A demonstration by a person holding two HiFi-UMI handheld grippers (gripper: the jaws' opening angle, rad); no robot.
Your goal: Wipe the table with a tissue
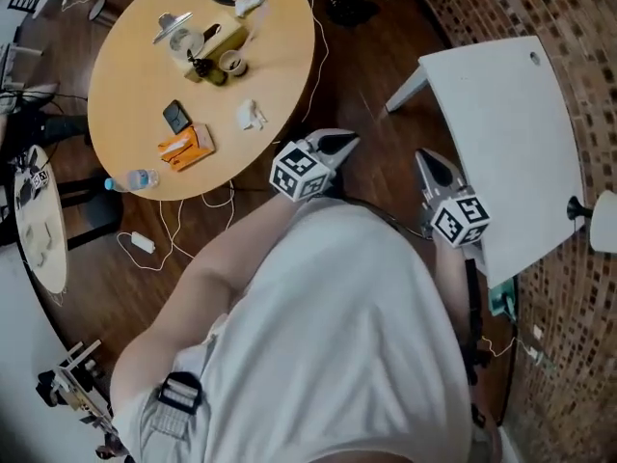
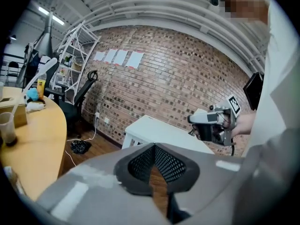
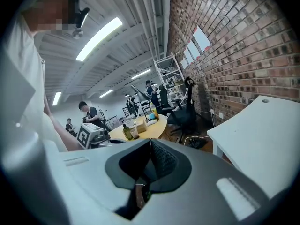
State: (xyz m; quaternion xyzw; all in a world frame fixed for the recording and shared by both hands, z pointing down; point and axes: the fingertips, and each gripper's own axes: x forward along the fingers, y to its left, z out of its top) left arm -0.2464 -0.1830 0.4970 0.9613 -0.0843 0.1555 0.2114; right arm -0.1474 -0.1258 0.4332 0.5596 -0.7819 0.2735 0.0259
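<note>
White table (image 1: 516, 143) | long axis top-to-bottom in head view

upper left: black phone (image 1: 176, 117), orange packet (image 1: 184, 148) just below, clear water bottle (image 1: 135, 180) lying lower | floor, left: white charger (image 1: 142, 243) with cable | right edge: brick wall (image 1: 569, 17) | left gripper view, upper left: white shelf rack (image 2: 77, 55), paper sheets (image 2: 120, 56) on wall

Setting: shared lab or workshop-style office. Evidence: bare brick wall (image 2: 187, 78) ahead of the left gripper (image 2: 153, 168), paper sheets (image 2: 119, 57) stuck on it; metal shelving (image 2: 77, 50) and an office chair (image 2: 82, 95) off to that gripper's left; round wooden table (image 1: 135, 85) cluttered with small gear; wood floor (image 1: 362, 70); strip lights (image 3: 98, 39) above and people (image 3: 90, 115) at work beyond the right gripper (image 3: 150, 159)
</note>
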